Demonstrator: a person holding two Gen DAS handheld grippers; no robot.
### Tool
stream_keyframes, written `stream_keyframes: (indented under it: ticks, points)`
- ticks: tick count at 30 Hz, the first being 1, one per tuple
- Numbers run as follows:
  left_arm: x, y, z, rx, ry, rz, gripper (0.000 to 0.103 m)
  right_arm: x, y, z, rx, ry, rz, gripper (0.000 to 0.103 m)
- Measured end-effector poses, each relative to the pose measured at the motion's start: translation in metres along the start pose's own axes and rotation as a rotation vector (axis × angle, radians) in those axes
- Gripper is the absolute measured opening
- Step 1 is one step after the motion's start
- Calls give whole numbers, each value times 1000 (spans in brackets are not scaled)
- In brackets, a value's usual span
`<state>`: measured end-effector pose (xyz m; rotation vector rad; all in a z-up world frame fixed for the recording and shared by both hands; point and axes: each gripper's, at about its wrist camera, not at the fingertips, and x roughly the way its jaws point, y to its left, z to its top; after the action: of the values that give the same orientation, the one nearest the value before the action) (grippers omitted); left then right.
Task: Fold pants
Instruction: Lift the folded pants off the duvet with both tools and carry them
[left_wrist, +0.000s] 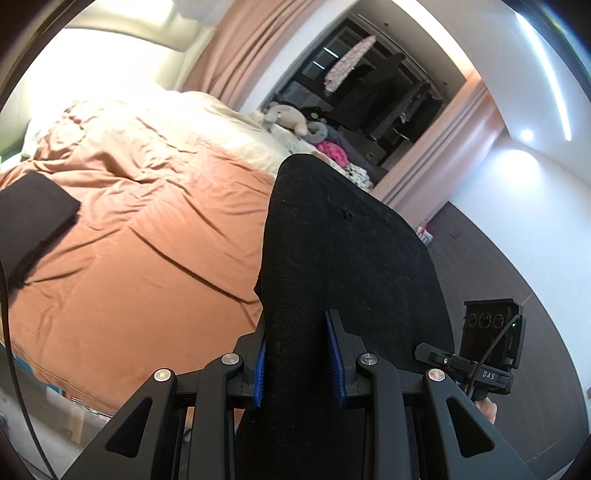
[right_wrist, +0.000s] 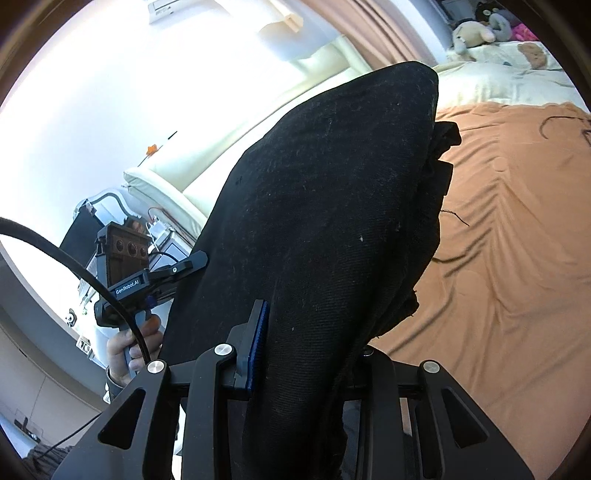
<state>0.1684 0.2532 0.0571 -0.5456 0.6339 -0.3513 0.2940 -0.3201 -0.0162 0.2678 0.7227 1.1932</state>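
"DAS" is printed in white on the black body of the right gripper (left_wrist: 491, 354), seen to the right of the left gripper's fingers. "GenRobot.AI" stands in white on the black body of the left gripper (right_wrist: 127, 273), seen to the left of the right gripper's fingers.

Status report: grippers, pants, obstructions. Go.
Left gripper shut on pants. Right gripper shut on pants too. Pants held up over bed. Dark folded item lies on bed, aside.

Black left gripper (left_wrist: 299, 354); blue ribbed pads (left_wrist: 334, 363); silver screws; black cable (right_wrist: 92, 273).
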Motion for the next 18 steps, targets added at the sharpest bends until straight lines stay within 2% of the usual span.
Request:
stream_keyframes:
  ticks: [8,18]
  points:
    - [-23,61,30,-45,-29,49,29,73,14,26,-33,39,35,26]
    - [-53,146,58,-97,-63,125,29,158,41,40,-79,90,71,26]
